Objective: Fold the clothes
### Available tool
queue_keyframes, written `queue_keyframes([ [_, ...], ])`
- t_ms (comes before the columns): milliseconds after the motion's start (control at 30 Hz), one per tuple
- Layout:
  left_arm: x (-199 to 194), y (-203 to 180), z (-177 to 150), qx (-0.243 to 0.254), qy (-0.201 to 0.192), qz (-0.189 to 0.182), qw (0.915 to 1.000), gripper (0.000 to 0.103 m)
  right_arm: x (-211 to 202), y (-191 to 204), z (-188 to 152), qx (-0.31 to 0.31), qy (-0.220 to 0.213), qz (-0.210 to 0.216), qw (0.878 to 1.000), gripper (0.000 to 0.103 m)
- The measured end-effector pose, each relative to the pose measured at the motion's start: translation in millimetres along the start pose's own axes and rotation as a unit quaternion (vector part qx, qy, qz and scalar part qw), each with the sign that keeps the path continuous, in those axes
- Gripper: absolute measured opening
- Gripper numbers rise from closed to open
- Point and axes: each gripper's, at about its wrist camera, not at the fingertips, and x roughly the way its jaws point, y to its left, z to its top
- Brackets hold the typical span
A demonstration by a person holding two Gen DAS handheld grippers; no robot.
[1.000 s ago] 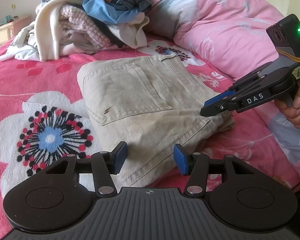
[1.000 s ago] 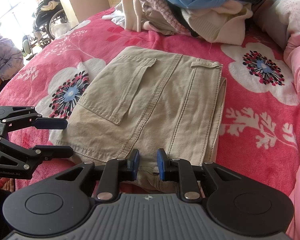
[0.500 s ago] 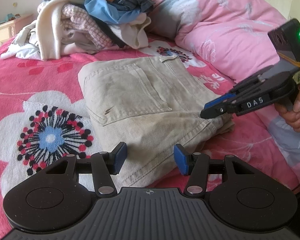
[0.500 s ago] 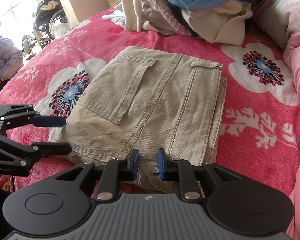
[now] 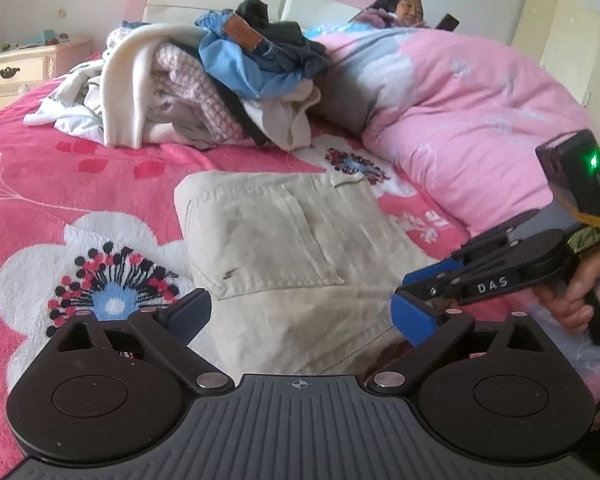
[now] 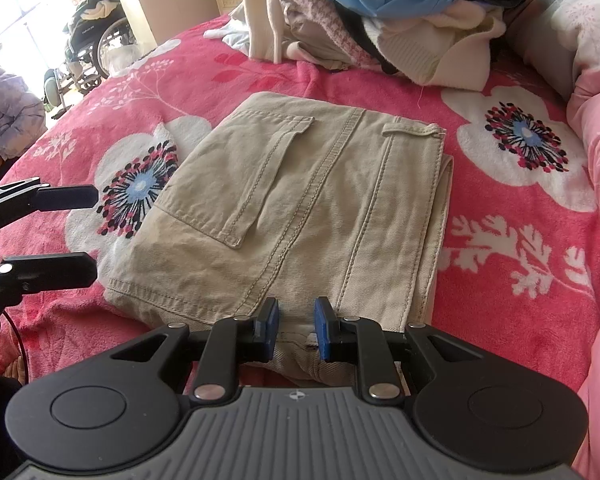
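Observation:
Folded beige trousers [image 5: 300,256] lie flat on the pink flowered bedspread, back pocket up; they also show in the right wrist view [image 6: 312,208]. My left gripper [image 5: 302,314] is wide open and empty, just above the near edge of the trousers. It also shows at the left of the right wrist view [image 6: 80,232], beside the trousers' left edge. My right gripper [image 6: 296,328] is open a little and empty, over the trousers' near hem. In the left wrist view it [image 5: 416,292] hovers at the trousers' right edge.
A heap of unfolded clothes [image 5: 204,92] sits at the far side of the bed [image 6: 380,12]. A pink duvet [image 5: 480,120] with a person lying under it fills the right. A dresser [image 5: 24,68] stands at the far left. A wheelchair [image 6: 92,44] stands by the window.
The left gripper has opened much wider and tilted up, bringing the headboard and person into view. The right gripper has held its place and opening.

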Motion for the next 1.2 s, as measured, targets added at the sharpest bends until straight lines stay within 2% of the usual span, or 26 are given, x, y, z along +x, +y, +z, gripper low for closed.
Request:
queue_keyframes([
  [233,0.8,3.7,3.0,-0.027,0.009,0.003,0.9996,0.102,-0.2,2.1,-1.2,0.001,-0.001,-0.001,1.0,0.021],
  [1200,2.5,3.3,0.7,-0.033,0.025,0.038,0.9984,0.103,0.0,2.1,-0.8,0.002,-0.001,-0.004,1.0,0.021],
])
